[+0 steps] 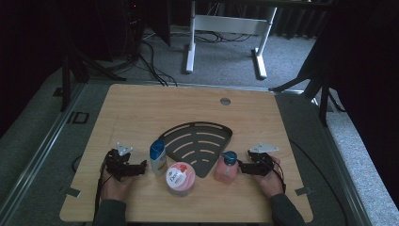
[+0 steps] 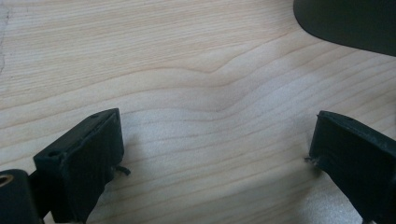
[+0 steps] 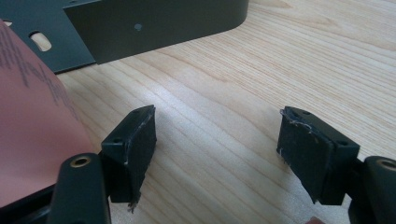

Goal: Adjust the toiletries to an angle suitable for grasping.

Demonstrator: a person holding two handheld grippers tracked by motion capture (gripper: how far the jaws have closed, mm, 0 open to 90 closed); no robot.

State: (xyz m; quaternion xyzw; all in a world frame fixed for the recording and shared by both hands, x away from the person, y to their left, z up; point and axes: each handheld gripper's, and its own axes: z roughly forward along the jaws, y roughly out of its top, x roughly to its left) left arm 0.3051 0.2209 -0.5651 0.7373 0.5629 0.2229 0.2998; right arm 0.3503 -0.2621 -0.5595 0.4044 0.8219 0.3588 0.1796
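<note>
A black quarter-round slotted rack (image 1: 197, 141) lies flat at the table's middle. In front of it stand a blue-and-white bottle (image 1: 158, 157), a pink-lidded Dove jar (image 1: 180, 179) and a pink soap bottle (image 1: 226, 168) with a blue pump. My left gripper (image 1: 141, 167) rests low on the table just left of the blue-and-white bottle. It is open (image 2: 215, 144), with bare wood between its jaws. My right gripper (image 1: 241, 167) sits just right of the pink soap bottle (image 3: 32, 116), apart from it. It is open (image 3: 215, 140) and holds nothing. The rack's wall (image 3: 154, 23) lies ahead of it.
The wooden table (image 1: 141, 108) has bare room behind and beside the rack, and a small round grommet (image 1: 225, 100) near its far edge. A dark corner of the rack (image 2: 350, 23) shows ahead of the left jaws. A white desk frame (image 1: 226, 28) stands on the floor beyond.
</note>
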